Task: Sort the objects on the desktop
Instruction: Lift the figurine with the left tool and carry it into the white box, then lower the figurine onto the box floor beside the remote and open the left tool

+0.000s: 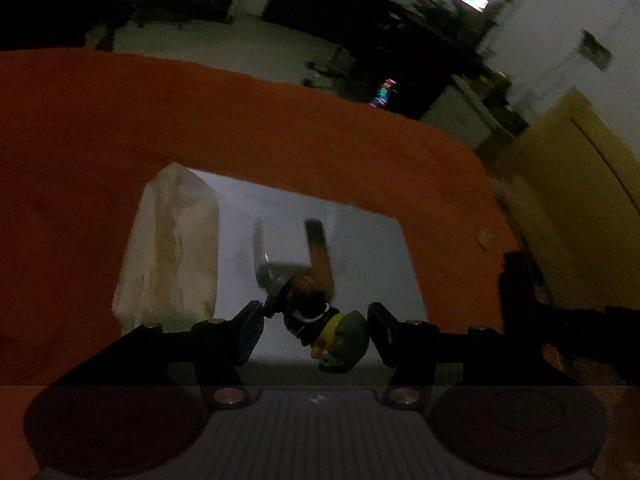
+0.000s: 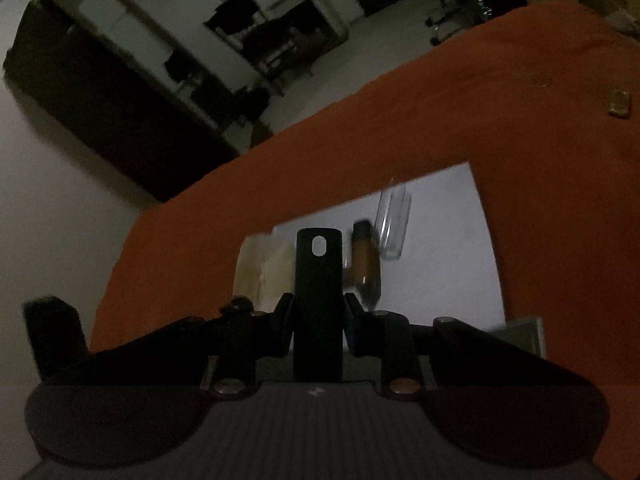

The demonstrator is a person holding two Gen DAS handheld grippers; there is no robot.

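1. Left gripper (image 1: 316, 330) is clamped on a small toy figure (image 1: 334, 338): green-and-yellow bit against the right finger, dark middle and a brownish round bit toward the left one.
2. Ahead of it there's a white sheet (image 1: 372, 248) on the orange cloth (image 1: 120, 140), with a pale crumpled bag (image 1: 172, 248) off to the left and a brown bottle (image 1: 320, 248) straight ahead.
3. Right gripper (image 2: 318, 320) is squeezed tight on a flat black tab (image 2: 319, 280) with an oval hole near its top, standing upright between the fingers.
4. Just past that, the bottle (image 2: 366, 256) sits slightly right, and a clear tube (image 2: 394, 220) is beyond it. Pretty dark and blurry overall.
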